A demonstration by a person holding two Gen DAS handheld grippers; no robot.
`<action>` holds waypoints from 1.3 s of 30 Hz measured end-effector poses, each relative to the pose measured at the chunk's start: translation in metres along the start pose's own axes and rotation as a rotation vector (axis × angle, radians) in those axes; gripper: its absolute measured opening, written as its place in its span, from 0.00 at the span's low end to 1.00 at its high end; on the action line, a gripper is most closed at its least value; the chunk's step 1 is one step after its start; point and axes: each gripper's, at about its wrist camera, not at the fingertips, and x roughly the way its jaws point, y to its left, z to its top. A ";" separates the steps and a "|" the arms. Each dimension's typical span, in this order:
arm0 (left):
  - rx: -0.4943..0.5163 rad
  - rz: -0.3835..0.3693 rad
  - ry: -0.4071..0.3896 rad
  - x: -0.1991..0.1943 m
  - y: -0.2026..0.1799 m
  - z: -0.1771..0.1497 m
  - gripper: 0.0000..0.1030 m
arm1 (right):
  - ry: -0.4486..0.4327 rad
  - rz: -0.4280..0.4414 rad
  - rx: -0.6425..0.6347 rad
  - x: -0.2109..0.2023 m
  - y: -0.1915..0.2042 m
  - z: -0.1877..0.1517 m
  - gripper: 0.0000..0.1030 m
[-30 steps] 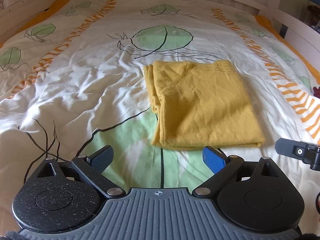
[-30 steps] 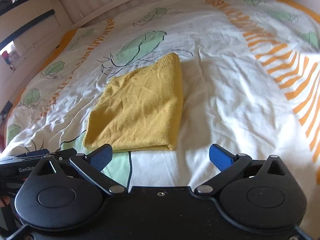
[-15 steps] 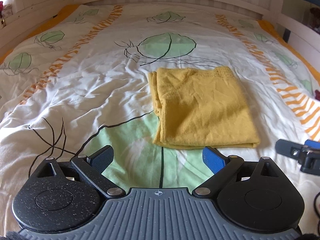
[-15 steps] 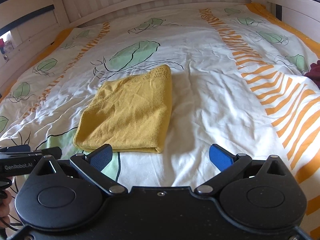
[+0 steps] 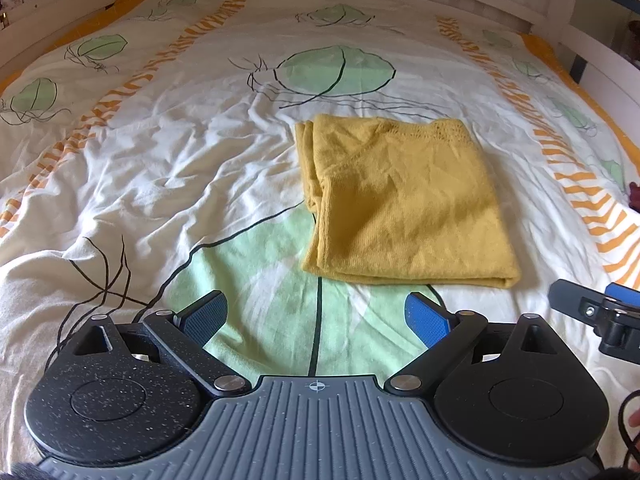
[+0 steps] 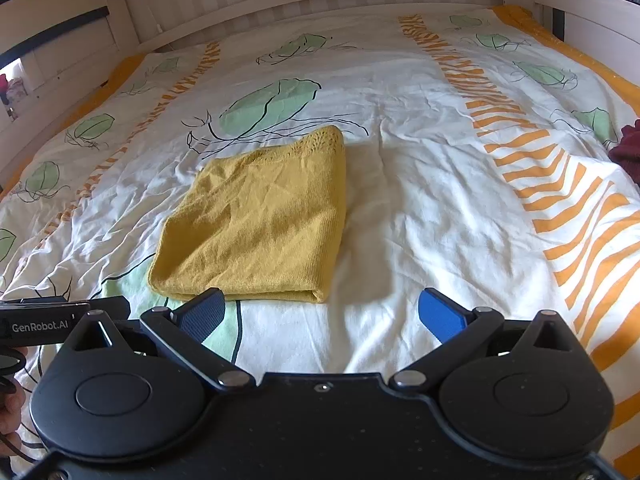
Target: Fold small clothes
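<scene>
Blue pads line both grippers, and each gripper stands with its jaws spread wide and nothing between them. The left gripper [image 5: 316, 314] hangs low over the duvet [image 5: 160, 168], just short of the near edge of the yellow knit garment [image 5: 404, 204]; the right gripper [image 6: 322, 312] sits at the same near edge, its left finger close to the garment's near left corner. In the left wrist view, part of the right gripper shows at the right border. The garment lies folded into a flat, roughly rectangular stack near the middle of the bed, with loose layered edges along its left side and a lace-like band along the far edge. Judged from its drape and creases, the knit is light, soft and limp, with no stiffness to hold a shape when lifted. A hold should therefore clamp all layers together at the near corners, one per gripper. A dark red item [image 6: 628, 148] lies at the right of the bed.
</scene>
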 end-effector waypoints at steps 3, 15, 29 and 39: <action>-0.003 -0.002 0.011 0.003 0.001 0.000 0.93 | 0.003 -0.001 0.009 0.002 -0.001 -0.001 1.00; -0.007 0.007 0.027 0.008 0.003 -0.001 0.93 | 0.021 0.002 0.022 0.010 -0.004 -0.002 1.00; 0.000 0.018 0.019 0.009 0.001 0.000 0.93 | 0.024 0.012 0.032 0.016 -0.004 -0.001 1.00; 0.006 0.013 0.015 0.010 0.001 0.002 0.93 | 0.025 0.018 0.035 0.017 -0.003 0.000 1.00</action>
